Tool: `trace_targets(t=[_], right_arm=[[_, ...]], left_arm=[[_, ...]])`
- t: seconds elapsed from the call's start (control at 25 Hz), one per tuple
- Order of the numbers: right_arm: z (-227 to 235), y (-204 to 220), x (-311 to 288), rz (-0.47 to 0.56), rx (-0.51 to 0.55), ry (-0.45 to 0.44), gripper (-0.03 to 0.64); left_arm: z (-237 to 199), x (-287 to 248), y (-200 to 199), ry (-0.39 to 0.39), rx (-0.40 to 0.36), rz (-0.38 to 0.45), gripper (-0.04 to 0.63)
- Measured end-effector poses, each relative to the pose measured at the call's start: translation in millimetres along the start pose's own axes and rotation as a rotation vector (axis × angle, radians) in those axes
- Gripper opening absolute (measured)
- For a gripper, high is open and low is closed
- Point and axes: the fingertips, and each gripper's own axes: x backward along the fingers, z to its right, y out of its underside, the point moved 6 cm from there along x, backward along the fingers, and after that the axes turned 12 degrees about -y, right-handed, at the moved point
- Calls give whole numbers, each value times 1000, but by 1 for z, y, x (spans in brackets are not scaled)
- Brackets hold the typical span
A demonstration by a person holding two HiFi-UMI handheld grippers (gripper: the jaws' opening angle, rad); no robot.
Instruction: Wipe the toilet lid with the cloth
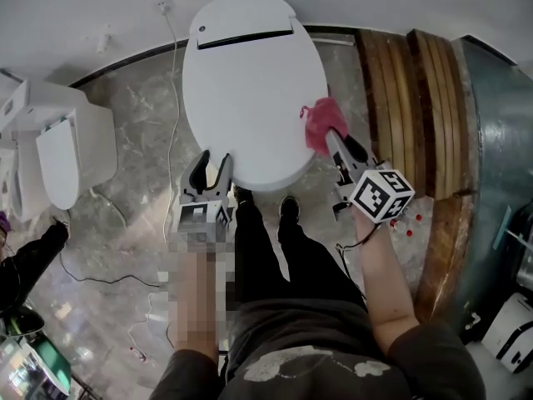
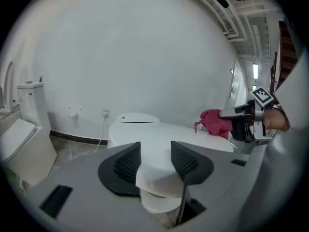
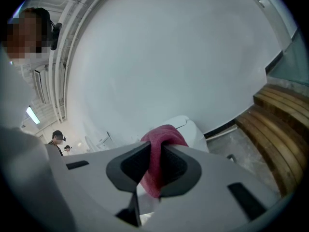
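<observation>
Gripping the pink cloth [image 1: 319,123], right tongs [image 1: 340,144] are clamped tight; left tongs [image 1: 210,167] gape open, toilet lid [image 1: 250,82] just ahead of both.

The left gripper [image 2: 155,150] has its fingers [image 2: 126,163] apart, and the lid's [image 2: 159,132] near edge shows between them; whether they touch it is hard to tell. At the lid's right edge the right gripper [image 2: 226,118] carries a pink cloth [image 2: 211,122]. Behind the lid is a wall socket [image 2: 105,113], and left of it another toilet [image 2: 24,139].
</observation>
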Motion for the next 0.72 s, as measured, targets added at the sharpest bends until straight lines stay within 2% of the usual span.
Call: trace_targets(t=[0.28, 0.72], right_arm=[[28, 41, -2, -64, -37, -13, 49], [67, 92, -14, -161, -89, 23, 49]], left_arm=[[-1, -6, 46, -29, -10, -41, 213], [-4, -32, 113, -68, -52, -158, 214]])
